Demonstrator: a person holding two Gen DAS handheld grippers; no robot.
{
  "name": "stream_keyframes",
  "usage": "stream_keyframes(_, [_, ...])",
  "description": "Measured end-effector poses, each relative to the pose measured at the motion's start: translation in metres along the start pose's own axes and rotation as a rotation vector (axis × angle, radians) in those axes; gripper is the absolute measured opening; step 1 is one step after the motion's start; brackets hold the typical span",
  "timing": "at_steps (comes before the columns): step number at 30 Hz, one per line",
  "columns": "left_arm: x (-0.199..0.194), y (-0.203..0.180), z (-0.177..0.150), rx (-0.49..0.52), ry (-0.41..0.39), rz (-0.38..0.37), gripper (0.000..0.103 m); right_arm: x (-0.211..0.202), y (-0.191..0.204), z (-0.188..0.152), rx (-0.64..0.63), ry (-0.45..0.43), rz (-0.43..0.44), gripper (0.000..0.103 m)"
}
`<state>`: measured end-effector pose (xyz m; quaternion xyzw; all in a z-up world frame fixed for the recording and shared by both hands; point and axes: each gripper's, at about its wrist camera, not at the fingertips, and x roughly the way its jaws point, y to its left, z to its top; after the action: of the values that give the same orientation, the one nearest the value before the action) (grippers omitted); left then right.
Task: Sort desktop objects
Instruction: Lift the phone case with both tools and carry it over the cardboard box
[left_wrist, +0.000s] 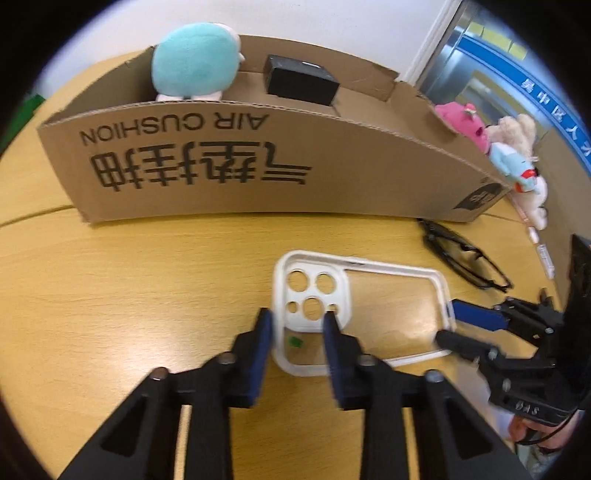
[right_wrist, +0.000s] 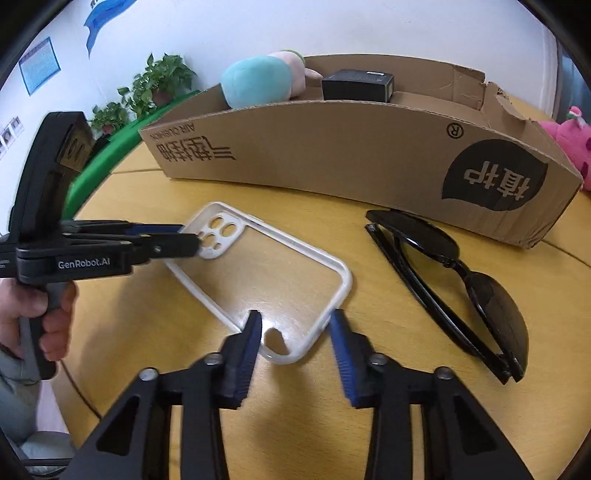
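looking at the phone case (right_wrist: 258, 273), it lies flat on the table (right_wrist: 369, 369) in front of the cardboard box (right_wrist: 369, 162), long axis running from the left gripper (left_wrist: 297, 317) at the camera-hole end to the right gripper (right_wrist: 295, 321) at the opposite short end. both grippers are spread open and straddle the rim at their own ends, neither clamped yet, though whether the pads actually touch the plastic is hard to tell through the fisheye. sunglasses (right_wrist: 454, 284) sit just beside it on the right.
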<state>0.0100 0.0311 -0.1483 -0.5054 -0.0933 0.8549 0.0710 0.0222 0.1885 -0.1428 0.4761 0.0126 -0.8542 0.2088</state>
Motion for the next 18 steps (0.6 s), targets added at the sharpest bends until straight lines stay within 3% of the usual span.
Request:
stream_keyframes(1, [-0.001, 0.001, 0.0, 0.0, -0.002, 0.006, 0.018, 0.001, 0.001, 0.0, -0.021, 0.001, -0.03, 0.022])
stream_keyframes(6, [-0.004, 0.002, -0.005, 0.0, 0.002, 0.031, 0.014, 0.002, -0.007, 0.002, 0.01, 0.002, -0.006, 0.014])
stream_keyframes(10, [-0.011, 0.001, -0.008, -0.003, -0.002, 0.051, 0.012, -0.008, -0.008, 0.002, 0.015, -0.053, 0.003, 0.01])
stream_keyframes(18, [-0.081, -0.021, 0.022, 0.021, -0.191, 0.044, 0.011, -0.075, -0.001, 0.035, -0.008, -0.243, 0.014, 0.008])
